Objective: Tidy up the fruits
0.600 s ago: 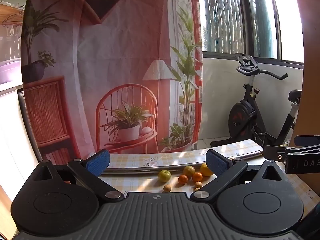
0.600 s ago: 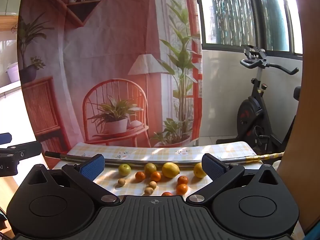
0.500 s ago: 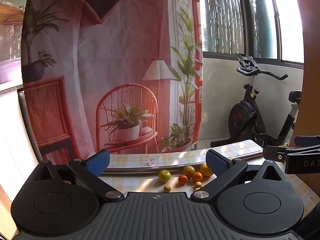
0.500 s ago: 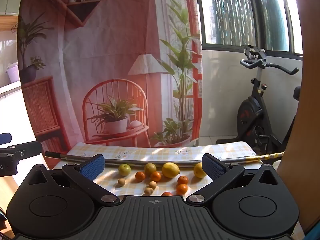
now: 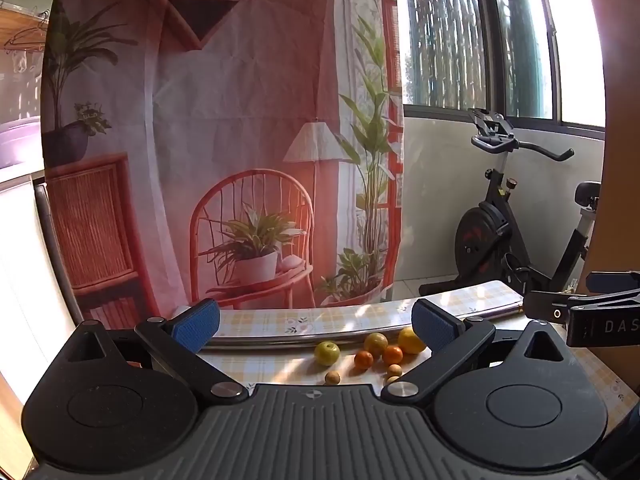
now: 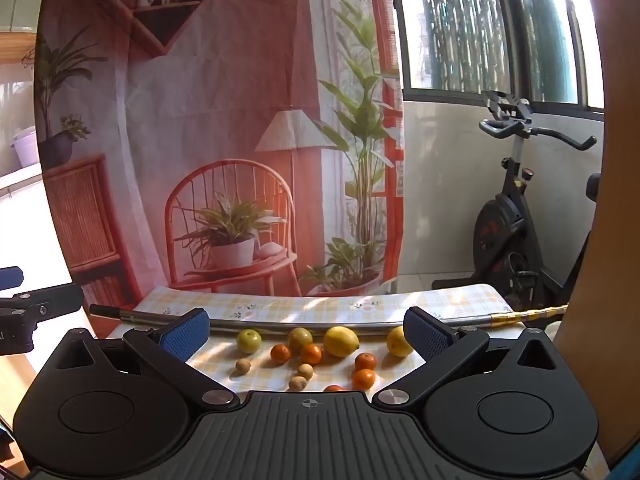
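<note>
Both tools hang above the near edge of the table [image 6: 320,306], well short of the fruit. The left gripper [image 5: 316,322] has its jaws spread wide and empty; the right gripper [image 6: 306,330] is the same, blue pads far apart with nothing between them.

The fruit lies loose on the checked cloth, in front of a metal rod [image 6: 280,322] that runs across the table. In the right wrist view a green fruit [image 6: 249,340] sits at the left, two lemons [image 6: 341,341] further right, small oranges [image 6: 281,353] scattered among them, and little brown fruits [image 6: 243,366] nearest the camera. No bowl or tray shows, so sorting probably means grouping by kind on the cloth.

The step in hand looks like the first approach. To do it well, the person should pick an outlying piece — the green fruit suits the left tool — and come down from above, pads on either side of its middle. Round fruit rolls easily, so the closing should be slow and square, without nudging neighbours.
</note>
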The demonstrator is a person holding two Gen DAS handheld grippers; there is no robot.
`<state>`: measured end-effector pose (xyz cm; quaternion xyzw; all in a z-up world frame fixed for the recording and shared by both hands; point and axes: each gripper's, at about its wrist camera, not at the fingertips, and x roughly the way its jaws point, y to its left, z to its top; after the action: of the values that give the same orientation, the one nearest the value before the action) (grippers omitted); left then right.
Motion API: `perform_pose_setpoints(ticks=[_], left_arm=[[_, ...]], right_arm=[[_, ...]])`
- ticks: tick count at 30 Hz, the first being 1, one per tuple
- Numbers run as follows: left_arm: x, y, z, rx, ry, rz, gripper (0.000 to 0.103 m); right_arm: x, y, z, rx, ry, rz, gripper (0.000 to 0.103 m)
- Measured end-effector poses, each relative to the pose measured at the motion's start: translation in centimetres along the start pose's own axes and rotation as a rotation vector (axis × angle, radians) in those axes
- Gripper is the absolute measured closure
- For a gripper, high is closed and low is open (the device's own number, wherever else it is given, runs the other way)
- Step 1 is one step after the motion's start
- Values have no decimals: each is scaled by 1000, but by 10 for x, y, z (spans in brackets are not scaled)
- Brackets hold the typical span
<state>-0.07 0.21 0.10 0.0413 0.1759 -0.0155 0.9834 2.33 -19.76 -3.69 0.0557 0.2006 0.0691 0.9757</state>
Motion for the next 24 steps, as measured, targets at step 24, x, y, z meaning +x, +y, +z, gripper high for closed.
perform_pose_setpoints(ticks=[24], left_arm=[[-2, -1, 0, -1, -18, -1, 0]], right_arm=[[-3, -2, 3, 1, -3, 2, 0]])
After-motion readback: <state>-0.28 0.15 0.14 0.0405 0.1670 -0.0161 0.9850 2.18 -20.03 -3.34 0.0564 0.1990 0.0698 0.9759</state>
